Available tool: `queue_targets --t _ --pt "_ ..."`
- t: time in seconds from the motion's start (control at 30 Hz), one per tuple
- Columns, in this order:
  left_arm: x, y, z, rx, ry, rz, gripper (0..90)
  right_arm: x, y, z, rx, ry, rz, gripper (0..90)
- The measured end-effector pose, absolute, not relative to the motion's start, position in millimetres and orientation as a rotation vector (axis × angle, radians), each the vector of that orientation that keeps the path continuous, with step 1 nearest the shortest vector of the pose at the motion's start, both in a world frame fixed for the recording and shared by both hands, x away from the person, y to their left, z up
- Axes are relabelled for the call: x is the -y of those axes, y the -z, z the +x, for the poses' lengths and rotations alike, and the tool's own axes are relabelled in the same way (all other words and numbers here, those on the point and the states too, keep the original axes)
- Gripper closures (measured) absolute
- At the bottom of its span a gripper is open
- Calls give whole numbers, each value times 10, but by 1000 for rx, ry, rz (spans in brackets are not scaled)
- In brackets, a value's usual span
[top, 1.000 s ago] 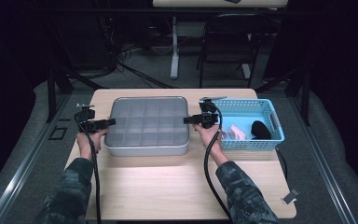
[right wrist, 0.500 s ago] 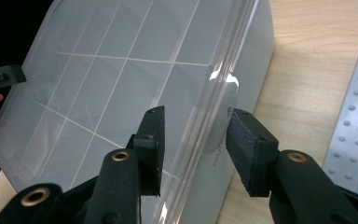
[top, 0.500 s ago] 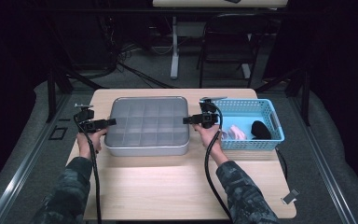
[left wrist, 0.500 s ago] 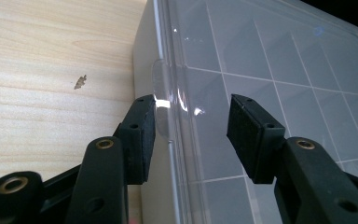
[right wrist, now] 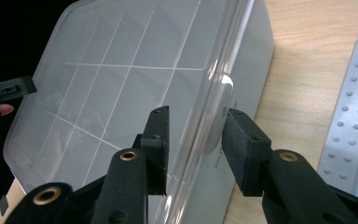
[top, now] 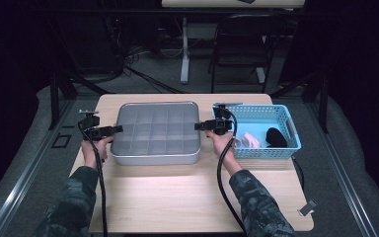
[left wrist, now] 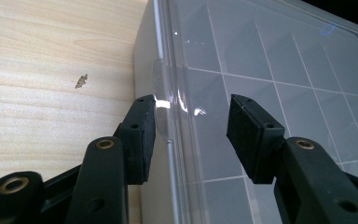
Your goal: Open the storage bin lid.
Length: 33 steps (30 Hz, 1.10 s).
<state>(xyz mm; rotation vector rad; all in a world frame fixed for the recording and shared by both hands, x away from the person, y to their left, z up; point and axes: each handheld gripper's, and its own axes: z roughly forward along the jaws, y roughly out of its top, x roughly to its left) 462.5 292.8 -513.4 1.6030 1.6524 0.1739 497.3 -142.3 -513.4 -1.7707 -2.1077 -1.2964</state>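
A clear plastic compartment box (top: 155,133) with its lid on lies on the wooden table (top: 177,197). My left gripper (top: 118,129) is at its left edge. In the left gripper view its jaws (left wrist: 193,107) straddle the lid's small tab (left wrist: 161,91): one pad is outside by the tab, the other hovers over the lid (left wrist: 270,70). My right gripper (top: 197,126) is at the box's right edge. Its jaws (right wrist: 196,116) have just been closing and straddle the right tab (right wrist: 220,107), with a gap left on the lid side.
A blue basket (top: 256,111) stands just right of the box, close behind my right hand, and holds a pink thing (top: 251,139) and a black thing (top: 275,137). A small clip-like object (top: 307,207) lies at the table's near right corner.
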Motion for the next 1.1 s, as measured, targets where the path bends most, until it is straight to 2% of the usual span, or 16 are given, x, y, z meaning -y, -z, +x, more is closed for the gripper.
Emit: queue_targets --t 0.67,1.1 --pt "-2936 5105 4585 -1652 -173 1582 555 1454 4974 4909 2119 1379 -1758 688" --pt "-2969 4936 4491 -1620 -233 1548 600 1494 4901 4855 2056 1461 -1727 735"
